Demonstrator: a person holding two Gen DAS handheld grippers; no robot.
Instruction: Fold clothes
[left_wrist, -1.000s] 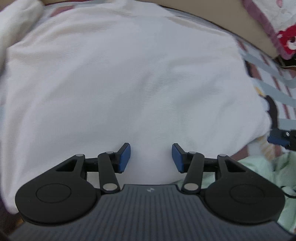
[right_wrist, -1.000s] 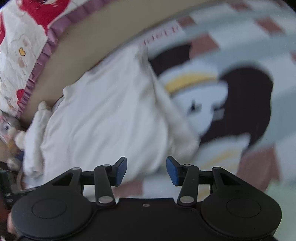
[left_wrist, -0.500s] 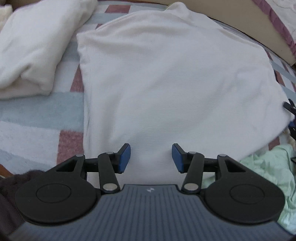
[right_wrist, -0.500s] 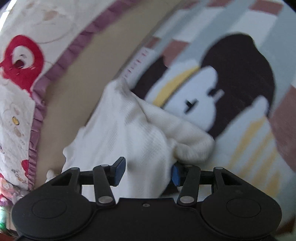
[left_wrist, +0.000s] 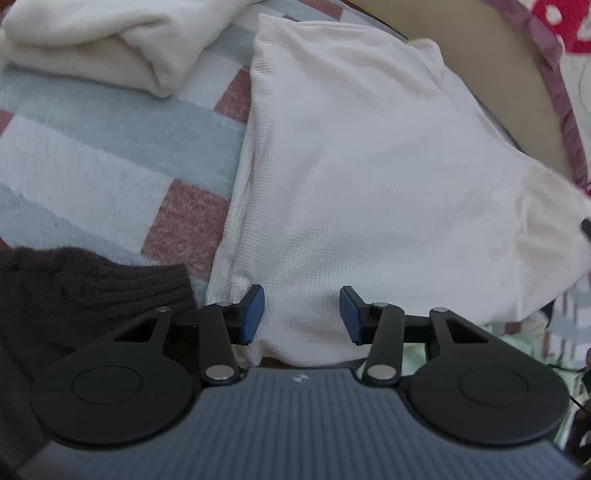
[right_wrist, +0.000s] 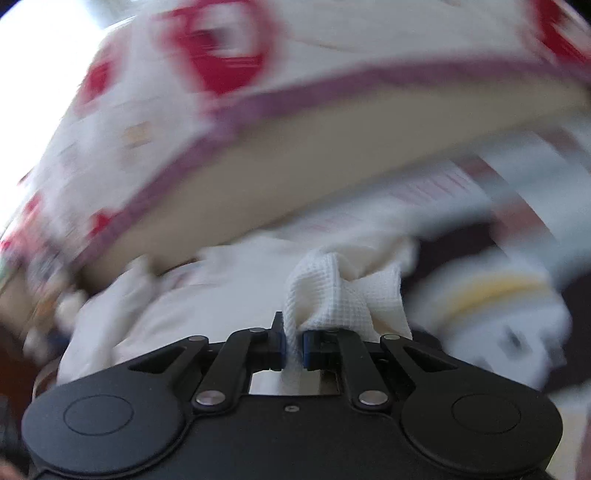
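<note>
A white waffle-knit garment (left_wrist: 369, 192) lies spread flat on a checked blanket (left_wrist: 92, 147). My left gripper (left_wrist: 302, 314) hovers over its near edge, close to the left corner. Its jaws are closing, with cloth below and between them but not pinched. In the blurred right wrist view my right gripper (right_wrist: 293, 350) is closing, and its blue pads press on a bunched corner of the same white garment (right_wrist: 343, 291). That corner stands lifted above the rest of the cloth.
A folded cream garment (left_wrist: 103, 44) lies at the far left. A dark brown knit (left_wrist: 74, 288) lies by my left fingers and a pale green cloth (left_wrist: 417, 350) sits under the right finger. A red-patterned quilt with a purple border (right_wrist: 221, 74) rises behind.
My left gripper slid left along the garment to its left edge. My right gripper went from open beside the garment's corner to shut on it, then rose and rolled.
</note>
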